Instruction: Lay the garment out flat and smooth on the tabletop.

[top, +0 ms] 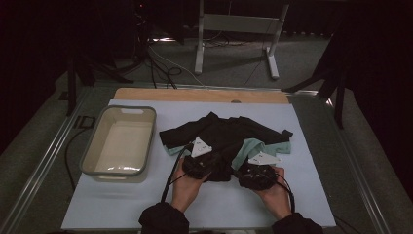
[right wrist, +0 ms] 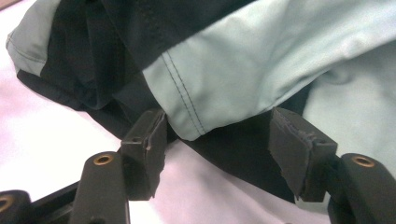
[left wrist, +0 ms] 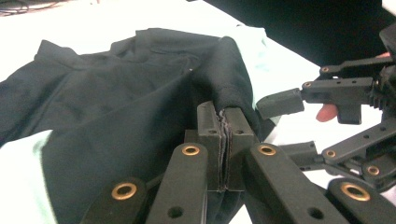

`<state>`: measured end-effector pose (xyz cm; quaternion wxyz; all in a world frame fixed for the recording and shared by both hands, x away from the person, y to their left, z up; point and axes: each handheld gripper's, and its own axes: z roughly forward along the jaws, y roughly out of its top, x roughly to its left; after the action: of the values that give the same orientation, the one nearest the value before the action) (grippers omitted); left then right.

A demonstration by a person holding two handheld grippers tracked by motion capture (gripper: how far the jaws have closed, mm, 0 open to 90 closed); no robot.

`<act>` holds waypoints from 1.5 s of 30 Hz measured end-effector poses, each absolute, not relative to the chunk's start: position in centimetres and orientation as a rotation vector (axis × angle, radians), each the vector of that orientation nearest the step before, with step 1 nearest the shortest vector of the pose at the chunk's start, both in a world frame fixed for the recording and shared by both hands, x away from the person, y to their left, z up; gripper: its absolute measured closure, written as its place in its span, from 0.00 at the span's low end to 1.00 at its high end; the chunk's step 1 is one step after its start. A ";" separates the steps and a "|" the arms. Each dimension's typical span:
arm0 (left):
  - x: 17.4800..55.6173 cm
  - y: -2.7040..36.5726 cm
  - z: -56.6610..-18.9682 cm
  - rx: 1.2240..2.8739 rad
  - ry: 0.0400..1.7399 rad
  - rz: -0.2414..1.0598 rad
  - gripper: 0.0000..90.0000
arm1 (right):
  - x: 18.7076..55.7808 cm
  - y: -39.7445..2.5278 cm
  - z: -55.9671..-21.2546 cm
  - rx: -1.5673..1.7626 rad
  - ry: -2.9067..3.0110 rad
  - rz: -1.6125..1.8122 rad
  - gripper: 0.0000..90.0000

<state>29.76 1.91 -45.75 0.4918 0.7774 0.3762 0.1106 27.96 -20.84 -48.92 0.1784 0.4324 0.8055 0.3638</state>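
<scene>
Two hand-held grippers are seen at the near edge of a dark garment (top: pixel 221 139) that is spread, rumpled, across the middle of a pale blue table cover (top: pixel 311 195), with mint-green panels showing at its front and right side. The left gripper (top: pixel 197 165) is held in the person's left hand (top: pixel 185 187) at the garment's front hem; in the left gripper view its jaws are pressed fully together on a raised fold of the dark fabric (left wrist: pixel 224 84), which is pinched between the pads. The right gripper (top: pixel 255 176), cradled in the right hand (top: pixel 275 197), lies just beside it to the right. In the right gripper view its jaws are spread wide, one on each side of a stitched mint-green hem (right wrist: pixel 224 79) with dark cloth beneath it; the fabric lies between them ungripped. A beige plastic tub (top: pixel 92 151) stands on the cover to the left of the garment, well apart from both grippers. No brand, label or legible writing can be made out on the garment, the tub or the grippers.
</scene>
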 end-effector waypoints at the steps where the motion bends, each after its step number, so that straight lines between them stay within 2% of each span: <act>1: 29.8 2.0 -45.7 1.879 0.917 0.268 0.99 | 28.0 -20.8 -49.0 1.223 2.278 1.029 0.38; 6: 30.0 2.4 -45.4 1.852 0.938 0.277 0.99 | 28.3 -20.2 -49.1 1.214 2.287 1.001 0.29; 11: 30.2 2.9 -45.3 1.836 0.960 0.281 0.99 | 28.5 -19.3 -49.5 1.156 2.312 0.945 0.28; 13: 30.2 3.1 -45.3 1.835 0.960 0.281 0.99 | 28.6 -19.1 -49.6 1.153 2.309 0.941 0.36; 17: 30.2 3.3 -45.4 1.838 0.966 0.279 0.99 | 28.4 -19.3 -49.2 1.146 2.298 0.971 0.71; 19: 30.2 3.3 -45.5 1.838 0.966 0.275 0.99 | 28.0 -19.5 -48.9 1.132 2.304 1.002 0.84; 23: 30.2 3.4 -45.7 1.837 0.974 0.272 0.98 | 27.2 -20.5 -48.0 1.125 2.290 1.058 0.99; 27: 30.2 3.4 -45.8 1.837 0.976 0.266 0.98 | 26.7 -21.7 -47.2 1.135 2.261 1.085 1.00; 28: 30.2 3.3 -45.8 1.836 0.977 0.264 0.98 | 26.6 -22.0 -47.1 1.139 2.261 1.089 0.99; 31: 30.3 3.2 -45.8 1.831 0.982 0.260 0.98 | 26.5 -21.9 -47.4 1.152 2.276 1.076 0.73; 33: 30.3 3.1 -45.7 1.826 0.983 0.258 0.98 | 26.7 -21.6 -47.8 1.155 2.288 1.063 0.61; 38: 30.3 3.1 -45.4 1.826 0.976 0.257 0.98 | 27.3 -20.4 -48.5 1.124 2.328 1.050 0.46; 45: 29.9 2.5 -45.0 1.817 0.944 0.239 0.98 | 27.7 -19.1 -48.1 1.139 2.282 1.047 0.31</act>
<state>29.94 2.49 -44.97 0.5144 0.7559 0.3926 0.0993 27.73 -19.07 -48.11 0.1912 0.4057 0.8124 0.3727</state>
